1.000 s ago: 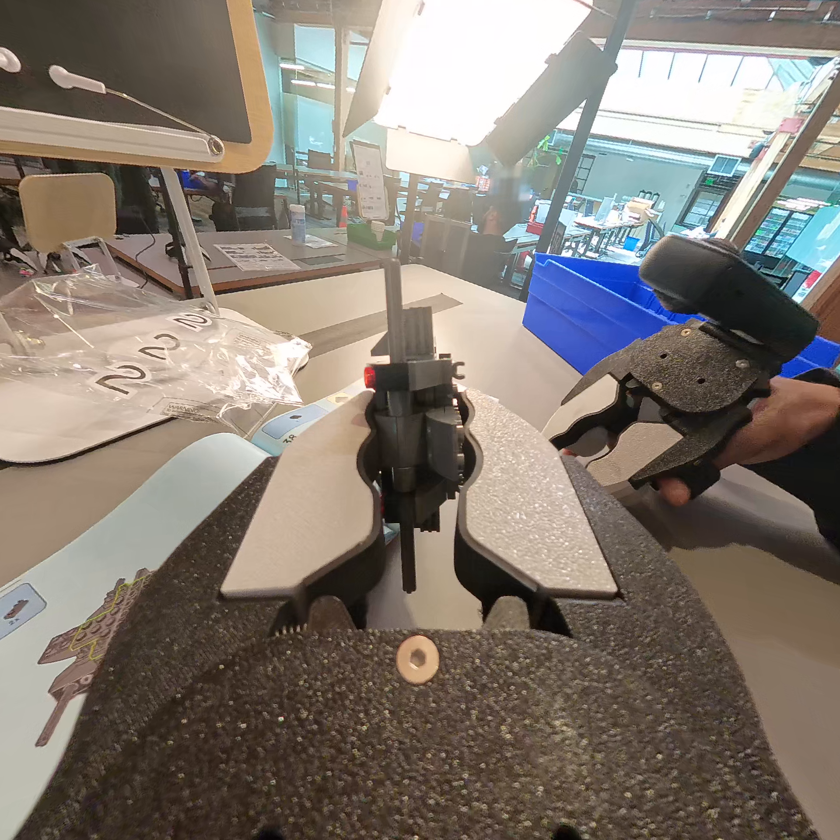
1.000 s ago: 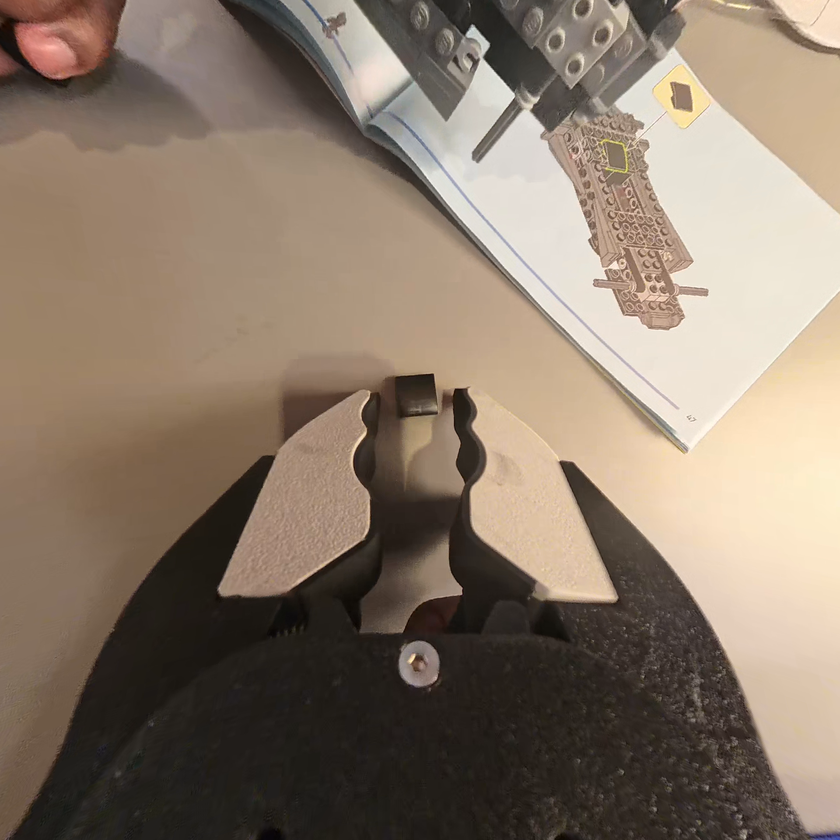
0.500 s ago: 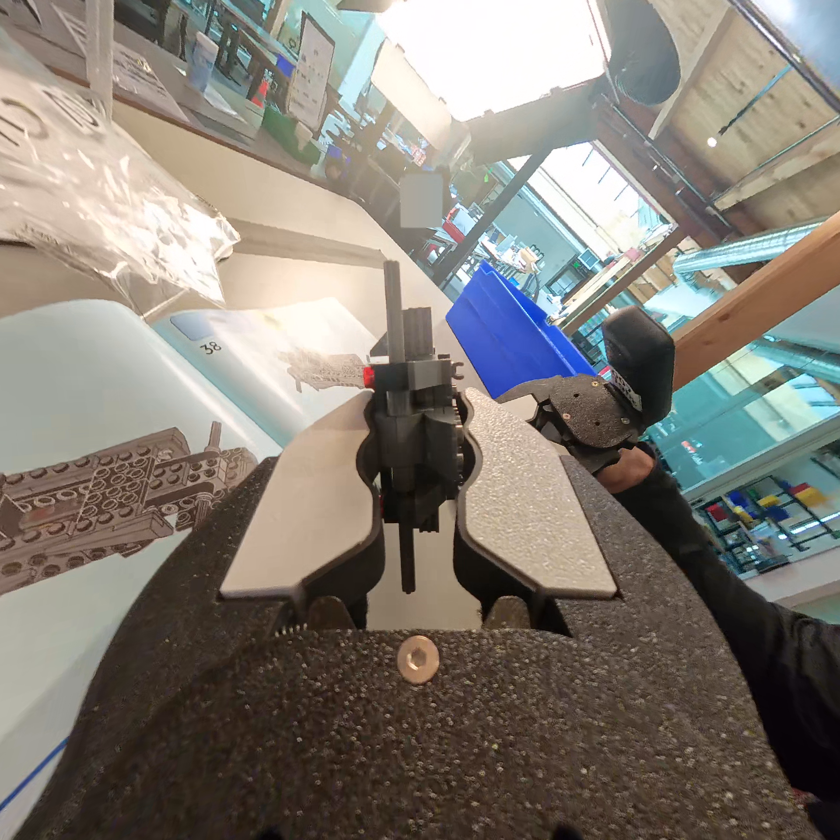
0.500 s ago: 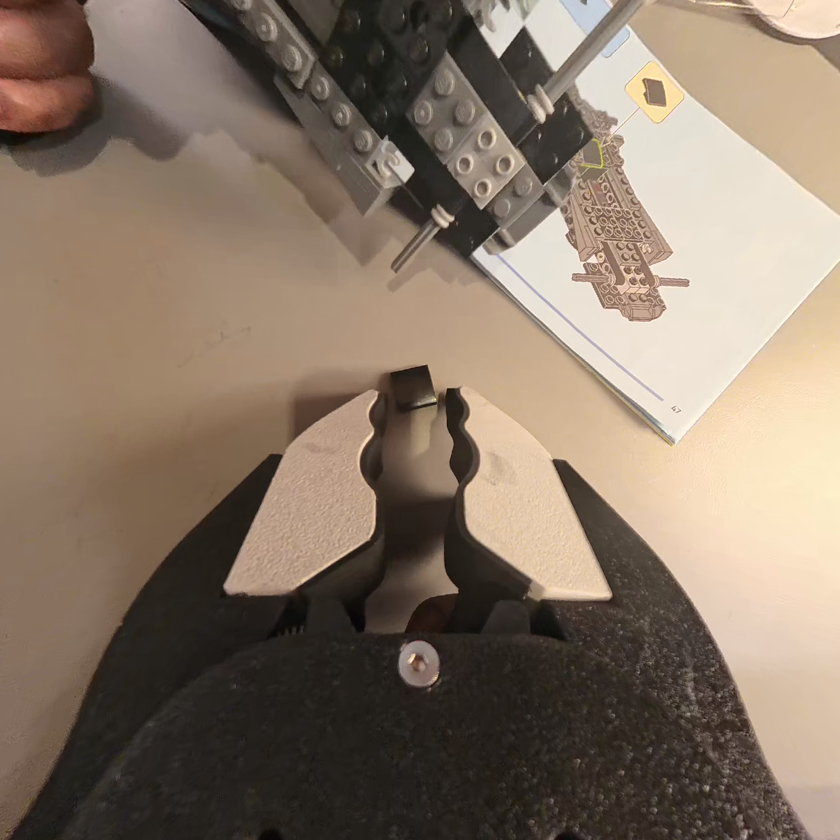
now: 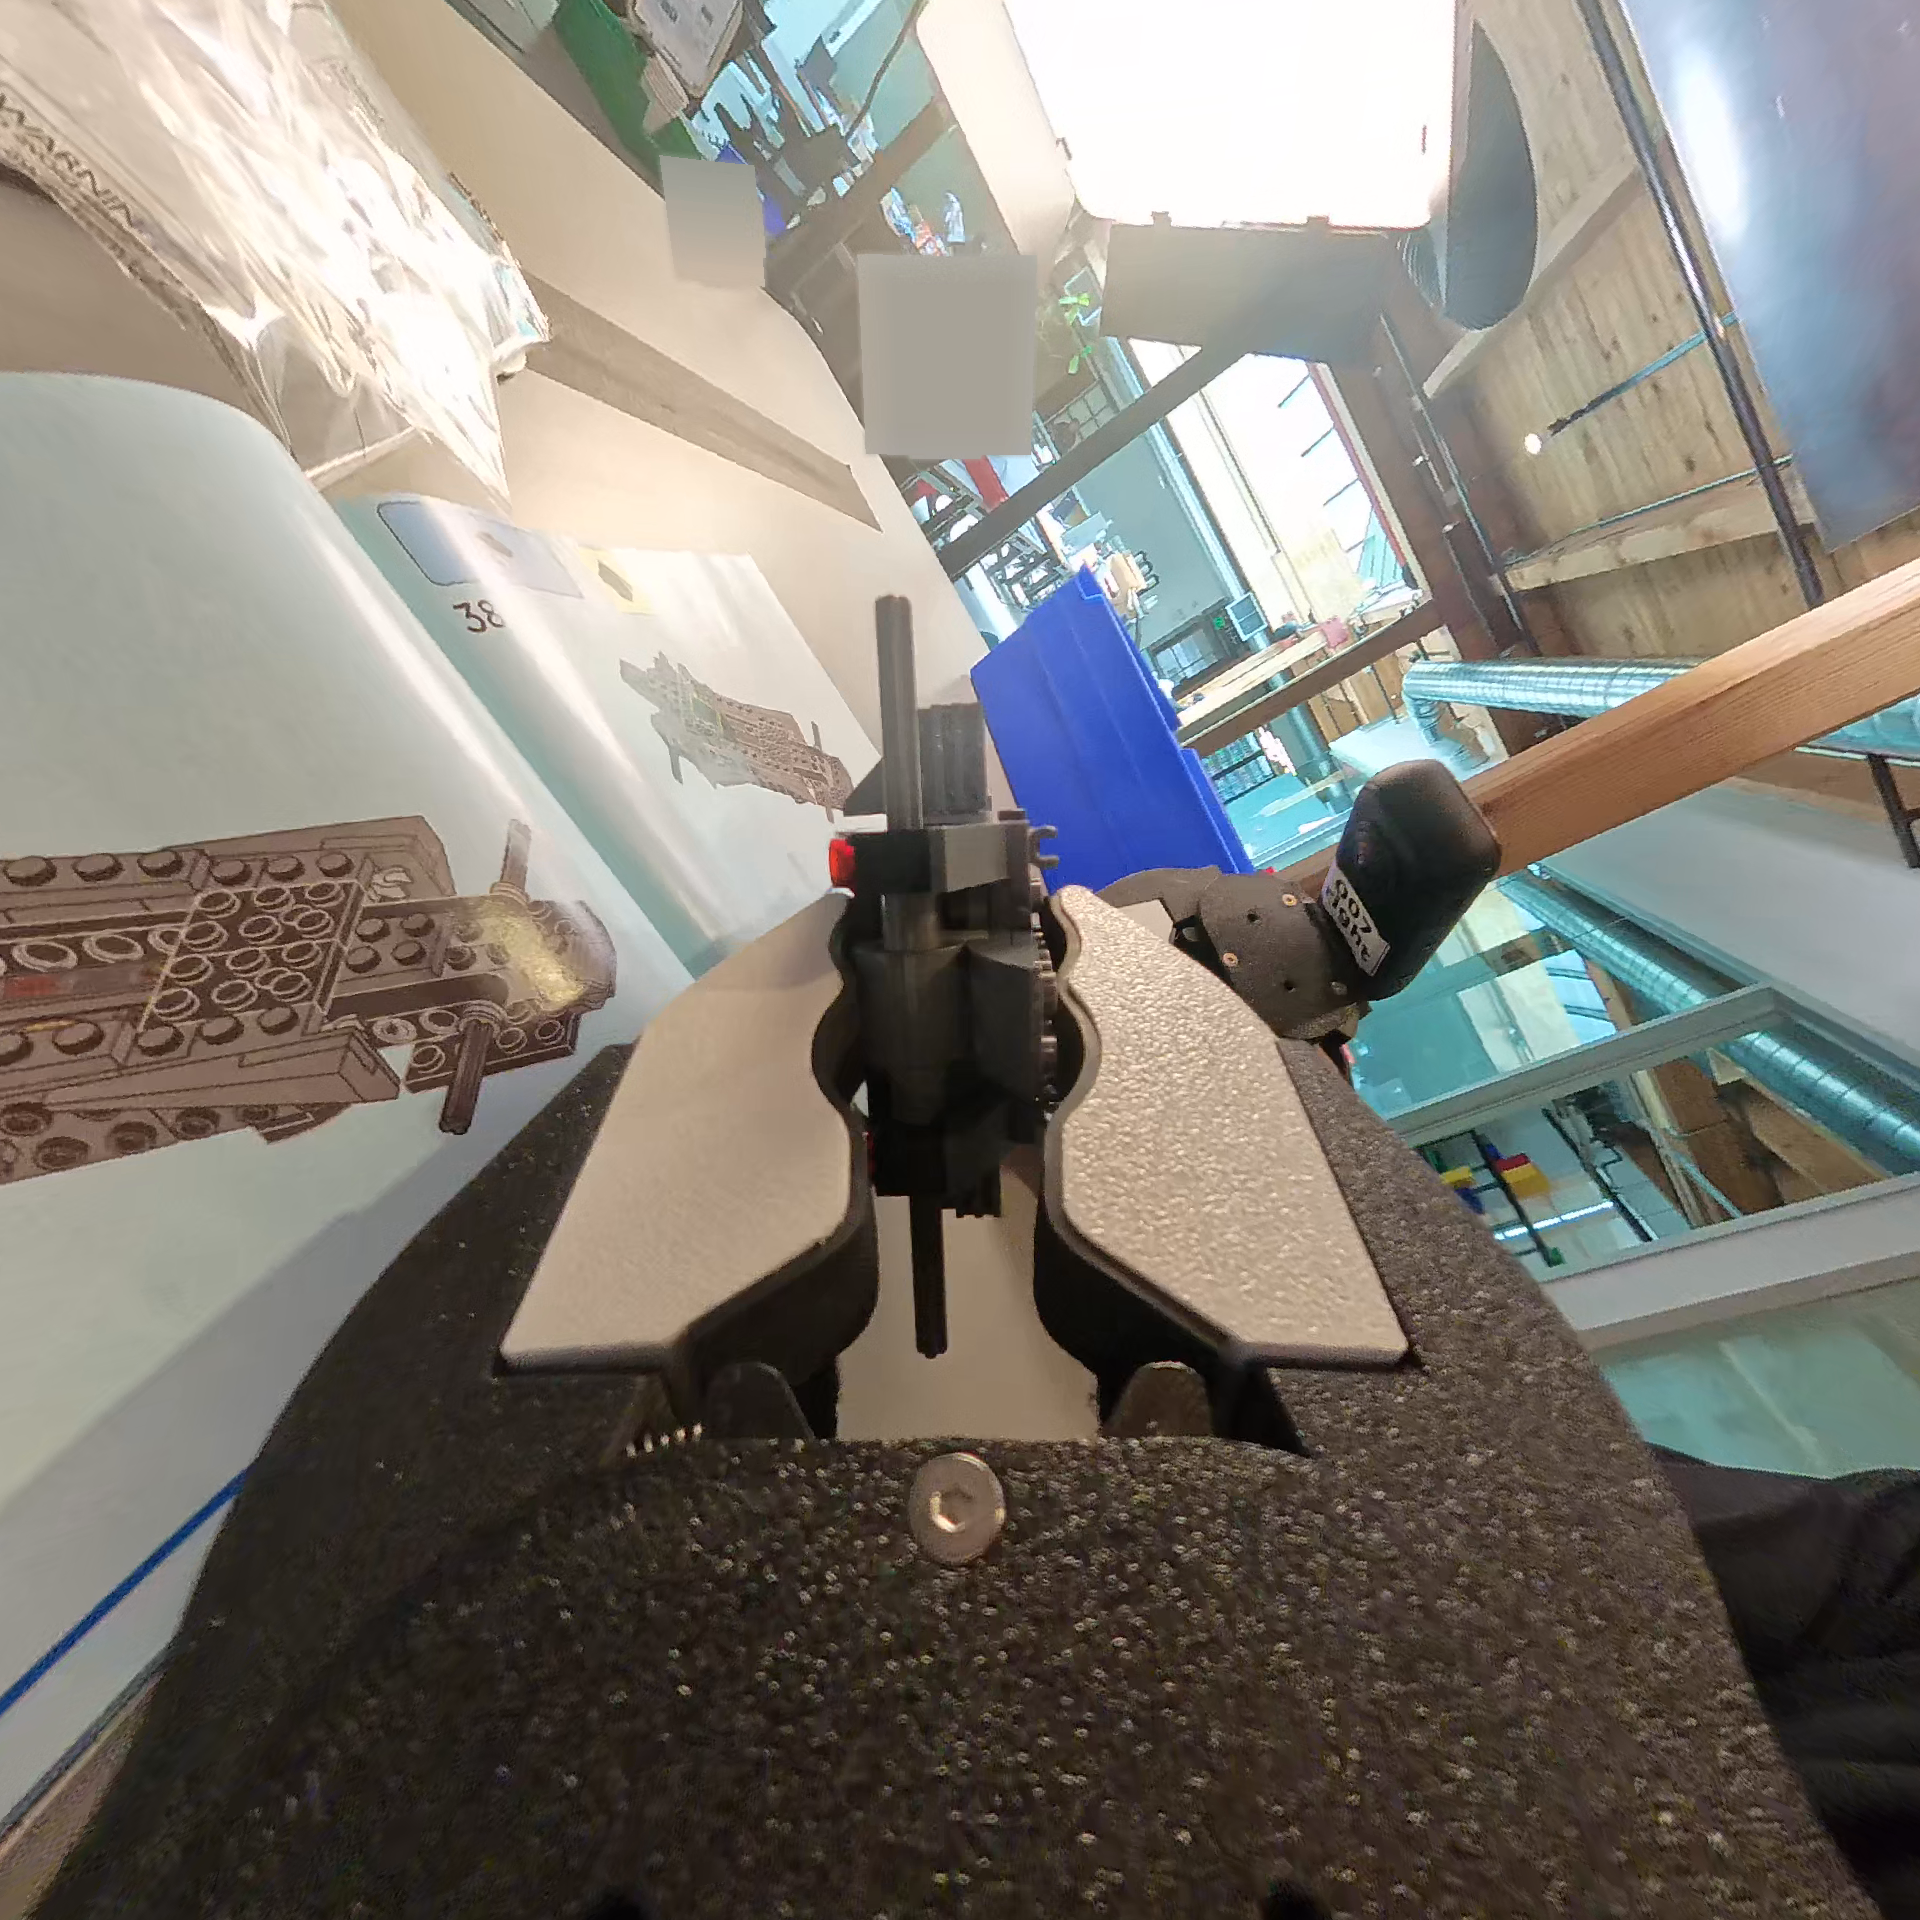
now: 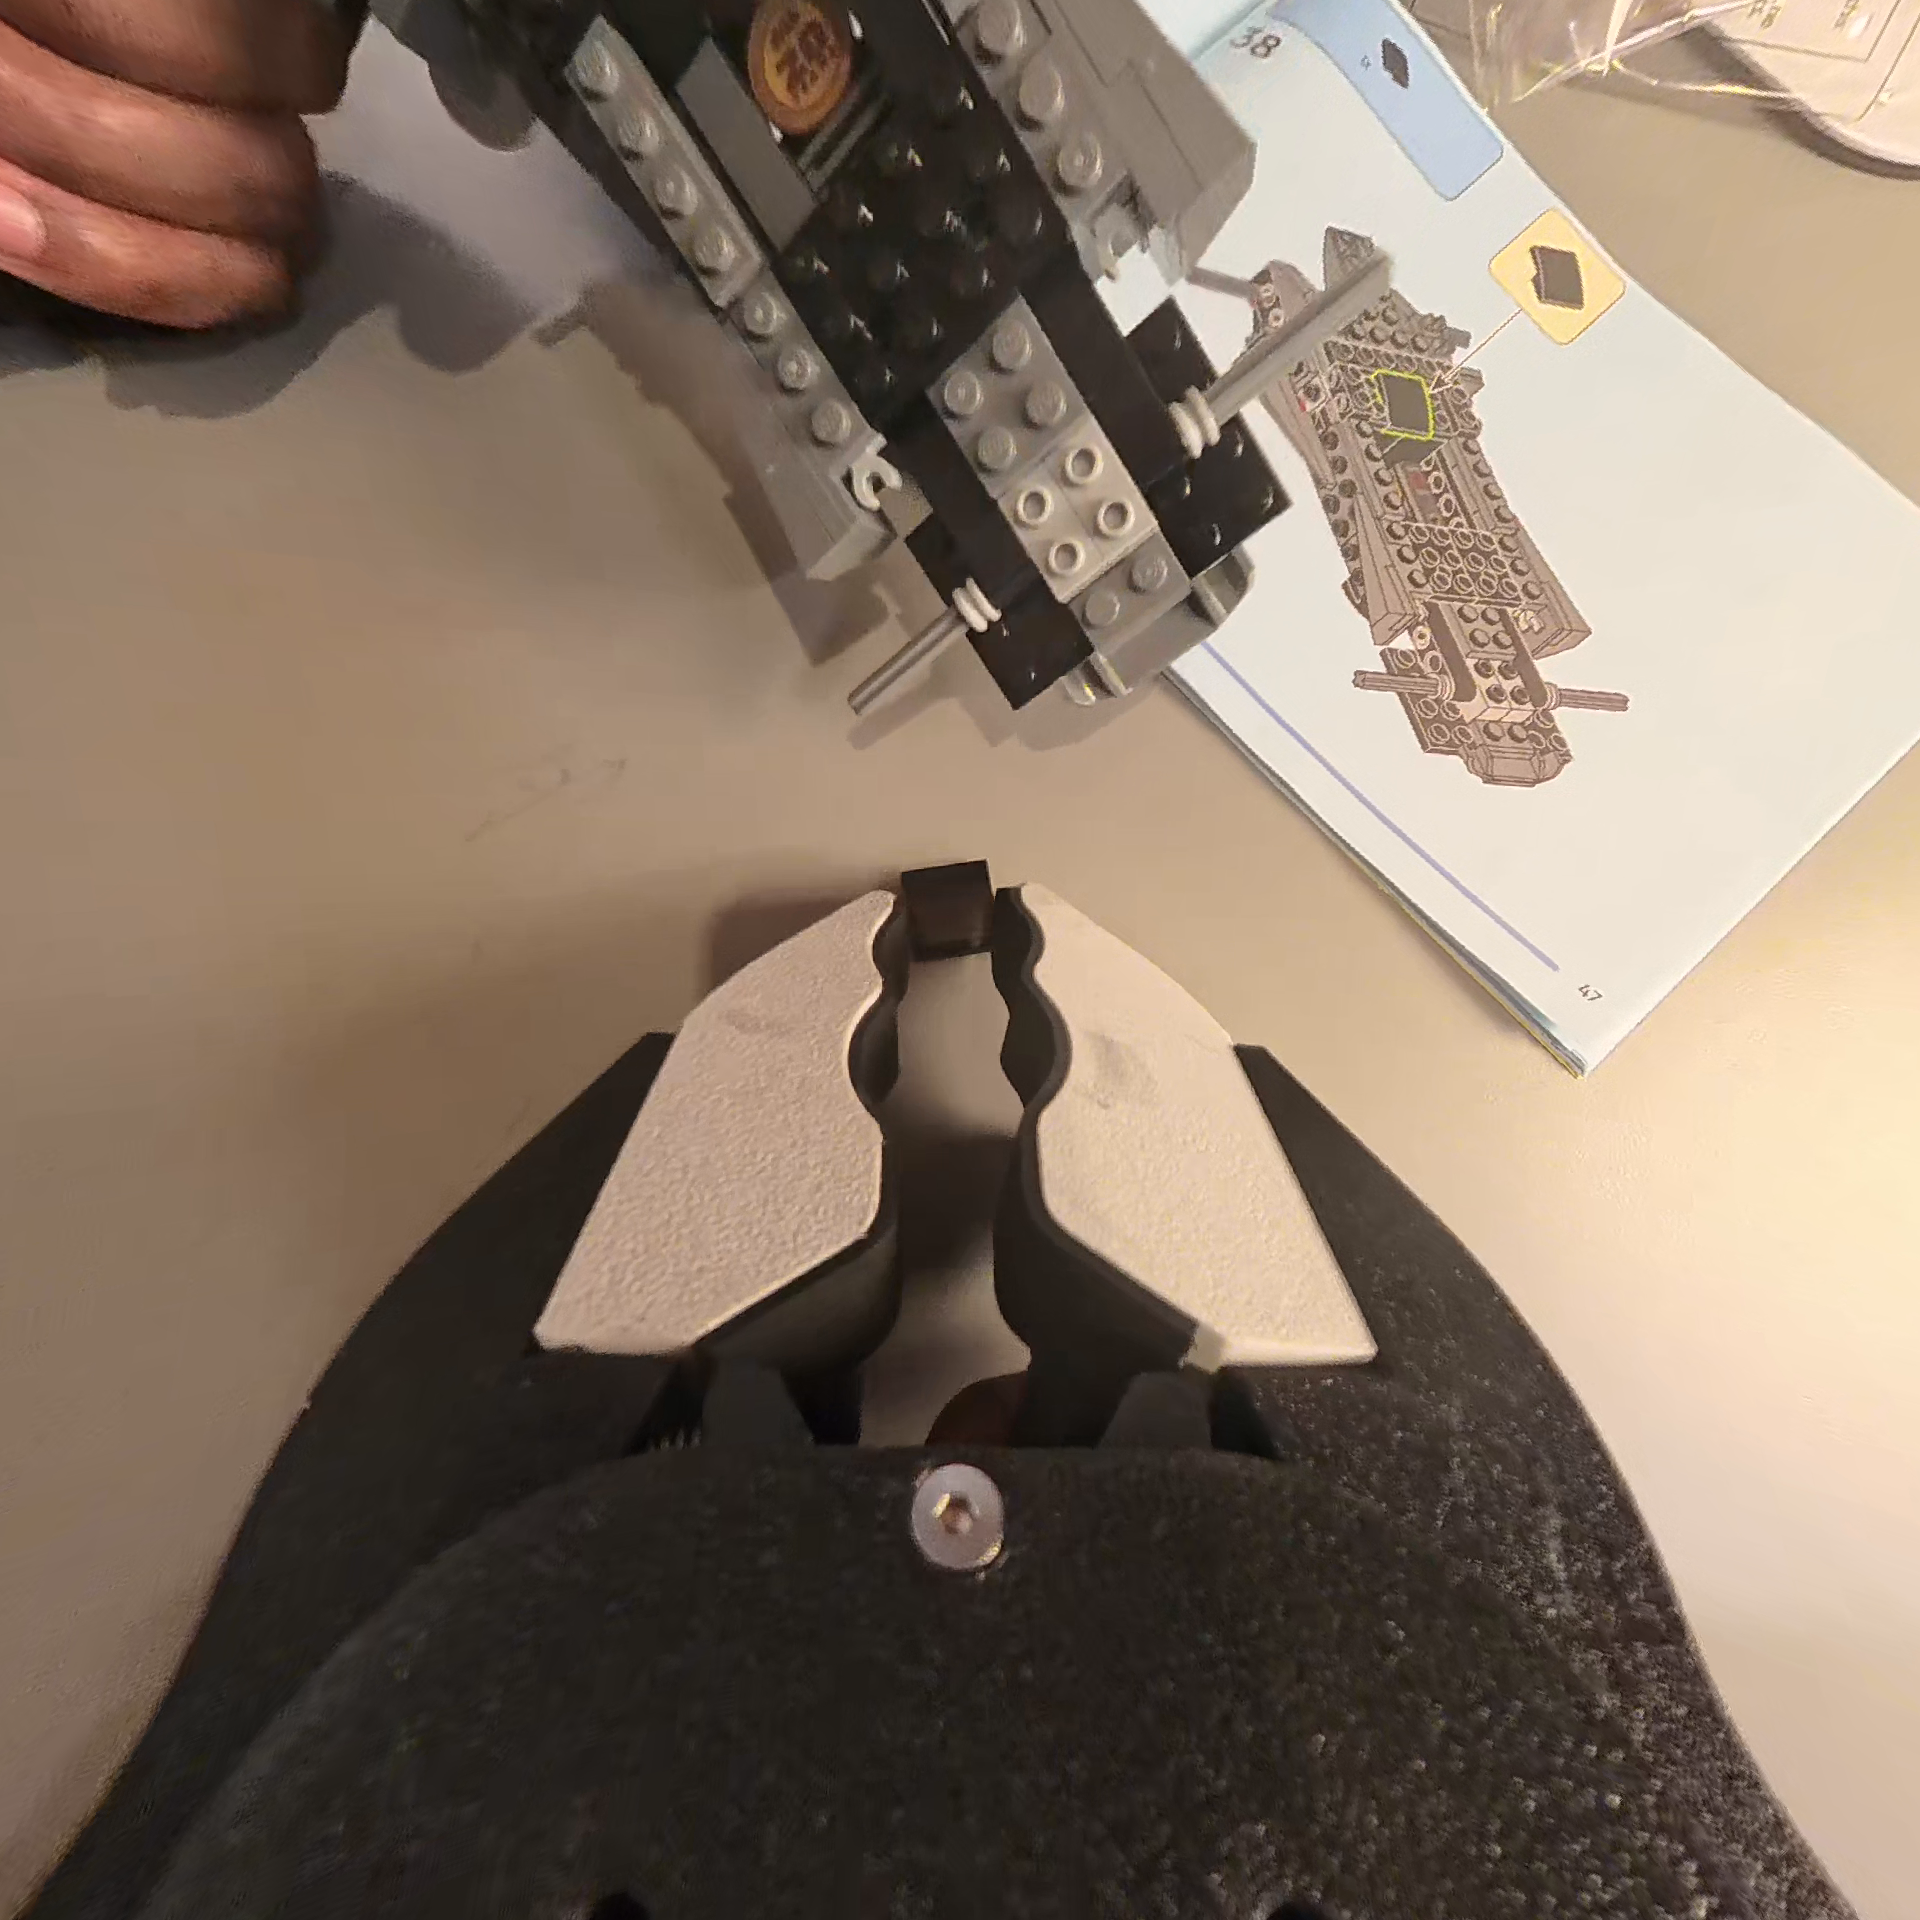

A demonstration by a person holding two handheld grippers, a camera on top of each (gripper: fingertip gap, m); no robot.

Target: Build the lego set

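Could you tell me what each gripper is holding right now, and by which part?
Left gripper: grey-and-black brick model, clamped across its body. Right gripper: small black tile, pinched by its side edges at the fingertips.

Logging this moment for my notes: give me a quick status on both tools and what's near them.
Left tool clamped on grey-and-black brick model. Right tool pinching small black brick at table. Open instruction booklet beside; nothing between them.

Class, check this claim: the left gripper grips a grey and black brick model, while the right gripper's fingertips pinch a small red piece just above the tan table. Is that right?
Not quite. The small piece pinched at the right gripper fingertips is black, not red, as the right wrist view shows. The rest stands: the left gripper grips the grey and black brick model, above the tan table.
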